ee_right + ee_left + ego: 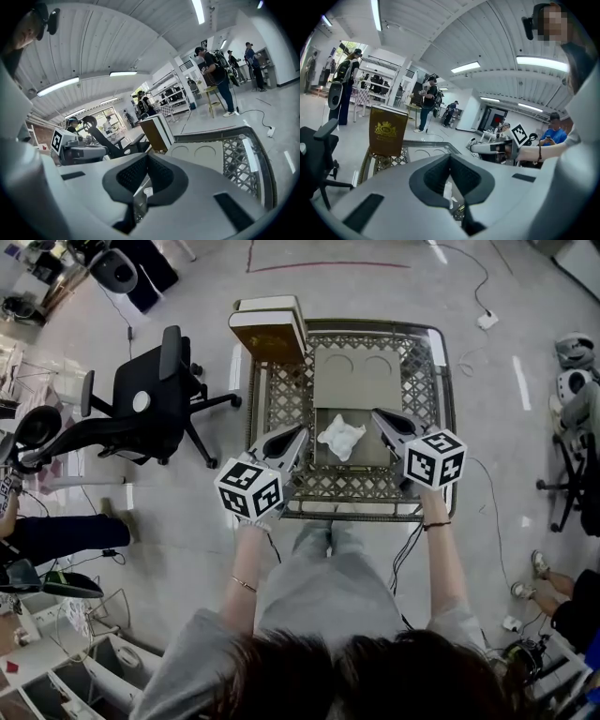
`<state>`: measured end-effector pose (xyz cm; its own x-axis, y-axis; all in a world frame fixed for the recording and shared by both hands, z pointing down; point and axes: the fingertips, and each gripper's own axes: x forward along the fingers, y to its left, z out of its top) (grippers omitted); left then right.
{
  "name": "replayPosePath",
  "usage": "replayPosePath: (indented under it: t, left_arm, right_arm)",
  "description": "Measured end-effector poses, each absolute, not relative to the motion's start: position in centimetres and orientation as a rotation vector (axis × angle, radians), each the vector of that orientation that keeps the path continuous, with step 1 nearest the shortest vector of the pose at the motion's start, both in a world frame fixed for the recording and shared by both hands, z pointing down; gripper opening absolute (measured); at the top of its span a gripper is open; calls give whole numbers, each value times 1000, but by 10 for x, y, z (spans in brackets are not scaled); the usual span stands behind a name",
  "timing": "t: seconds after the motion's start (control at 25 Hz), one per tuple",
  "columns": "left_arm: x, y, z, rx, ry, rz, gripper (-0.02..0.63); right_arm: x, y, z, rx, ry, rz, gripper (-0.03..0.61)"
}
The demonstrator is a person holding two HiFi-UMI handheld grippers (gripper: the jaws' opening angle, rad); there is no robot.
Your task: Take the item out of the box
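A crumpled white item (pixel 341 438) lies in a flat beige box (pixel 323 457) on a metal lattice table (pixel 422 381). Behind it lies a beige panel with two round recesses (pixel 356 376), which also shows in the right gripper view (pixel 206 154). My left gripper (pixel 298 432) hovers just left of the white item, jaws shut and empty. My right gripper (pixel 377 414) hovers just right of it, also shut with nothing held. Neither touches the item. A sliver of white shows below the left gripper (pixel 450 157), and the right gripper (pixel 147 157) has its jaw tips together.
A brown box with a gold crest (pixel 270 329) (pixel 387 131) stands upright at the table's far left corner. A black office chair (pixel 141 404) stands left of the table. A white power strip (pixel 487 320) lies on the floor. People stand and sit around the room.
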<state>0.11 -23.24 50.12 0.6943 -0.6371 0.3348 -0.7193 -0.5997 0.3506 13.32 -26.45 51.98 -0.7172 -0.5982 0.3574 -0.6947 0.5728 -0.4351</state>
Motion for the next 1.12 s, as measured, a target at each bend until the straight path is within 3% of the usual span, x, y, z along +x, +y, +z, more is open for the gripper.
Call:
replayPosePath:
  t: [0.96, 1.12]
  left_arm:
    - [14, -243, 594, 2269, -958, 285, 17]
    - [14, -245, 600, 2261, -961, 289, 18]
  right_arm:
    - [107, -277, 648, 836, -2359, 1011, 25]
    - [102, -279, 660, 808, -2334, 1025, 92]
